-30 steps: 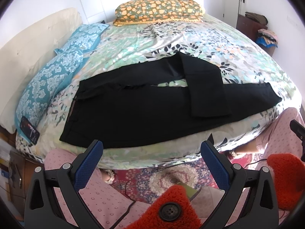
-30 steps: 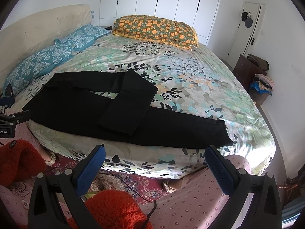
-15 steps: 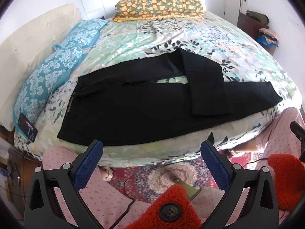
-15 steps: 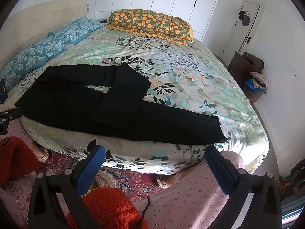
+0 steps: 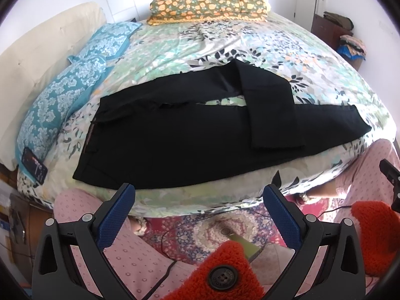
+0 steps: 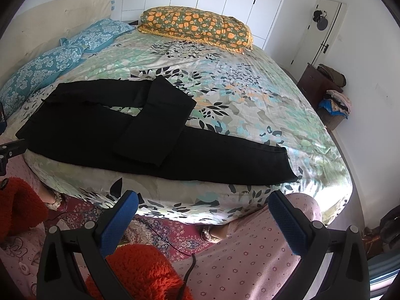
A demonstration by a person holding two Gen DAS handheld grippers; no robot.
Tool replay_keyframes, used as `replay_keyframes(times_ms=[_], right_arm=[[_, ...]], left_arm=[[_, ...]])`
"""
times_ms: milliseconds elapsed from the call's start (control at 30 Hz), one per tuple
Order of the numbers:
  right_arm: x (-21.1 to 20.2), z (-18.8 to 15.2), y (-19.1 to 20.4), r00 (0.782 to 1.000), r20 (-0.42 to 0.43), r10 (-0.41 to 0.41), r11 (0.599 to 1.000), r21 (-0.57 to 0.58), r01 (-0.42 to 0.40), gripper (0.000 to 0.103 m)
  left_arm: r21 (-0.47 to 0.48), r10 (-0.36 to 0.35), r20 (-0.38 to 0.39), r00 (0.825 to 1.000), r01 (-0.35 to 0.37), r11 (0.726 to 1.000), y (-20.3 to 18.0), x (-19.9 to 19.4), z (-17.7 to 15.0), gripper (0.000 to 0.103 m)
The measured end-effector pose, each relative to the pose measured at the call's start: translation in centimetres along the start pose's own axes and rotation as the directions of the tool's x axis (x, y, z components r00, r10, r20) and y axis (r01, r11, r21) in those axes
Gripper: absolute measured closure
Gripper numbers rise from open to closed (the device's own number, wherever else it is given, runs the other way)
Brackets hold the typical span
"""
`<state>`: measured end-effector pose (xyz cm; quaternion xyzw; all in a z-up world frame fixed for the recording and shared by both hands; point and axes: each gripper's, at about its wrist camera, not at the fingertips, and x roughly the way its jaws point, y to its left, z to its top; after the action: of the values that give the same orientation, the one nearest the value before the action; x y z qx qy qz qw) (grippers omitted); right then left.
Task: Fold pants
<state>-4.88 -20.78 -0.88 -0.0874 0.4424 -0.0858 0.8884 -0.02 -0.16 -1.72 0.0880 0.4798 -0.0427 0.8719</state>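
- A bed [image 6: 250,95] with a floral sheet in green, grey and orange fills most of both views.
- An orange-flowered pillow [image 6: 195,28] lies at the bed's 12 o'clock edge.
- Two blue patterned pillows [image 5: 75,80] lie along the 9 o'clock side, against a cream headboard [image 5: 42,47].
- A phone [image 5: 34,168] rests at the 8 o'clock corner.
- A patterned red rug [image 5: 225,227] covers the floor at 6 o'clock.
- White wardrobe doors [image 6: 225,0] stand behind the bed.
- A dark cabinet [image 6: 317,80] carries piled clothes at 3 o'clock.
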Motion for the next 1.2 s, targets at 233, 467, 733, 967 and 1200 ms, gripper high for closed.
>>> replay_keyframes(times_ms=[233,467,733,967,1200], right_arm=[[0.4,0.07,0.14,1.0,-0.013,0.0,1.0,0.0,0.0,0.0],[0.57,-0.04,0.19,1.0,-0.021,-0.005,1.0,-0.006,0.004,0.0],[0.71,-0.07,0.33,0.999,-0.031,-0.009,1.0,-0.012,0.009,0.0],[0.74,-0.07,0.33,0.999,-0.032,-0.01,1.0,-0.013,0.01,0.0],[1.07,-0.23,0.38,0.999,-0.039,-0.009,1.0,-0.02,0.008,0.0]], left_arm=[[-0.004,-0.002,-0.007,1.0,0.002,1.0,0.09,0.23,-0.05,0.001],[-0.008,-0.004,-0.01,1.0,0.004,1.0,0.01,0.32,-0.04,0.001],[-0.008,-0.004,-0.011,1.0,0.004,1.0,-0.02,0.33,-0.05,0.001],[-0.002,-0.004,-0.012,1.0,0.004,1.0,-0.28,0.57,-0.18,0.001],[-0.003,-0.004,-0.022,1.0,0.004,1.0,-0.28,0.78,-0.22,0.001]])
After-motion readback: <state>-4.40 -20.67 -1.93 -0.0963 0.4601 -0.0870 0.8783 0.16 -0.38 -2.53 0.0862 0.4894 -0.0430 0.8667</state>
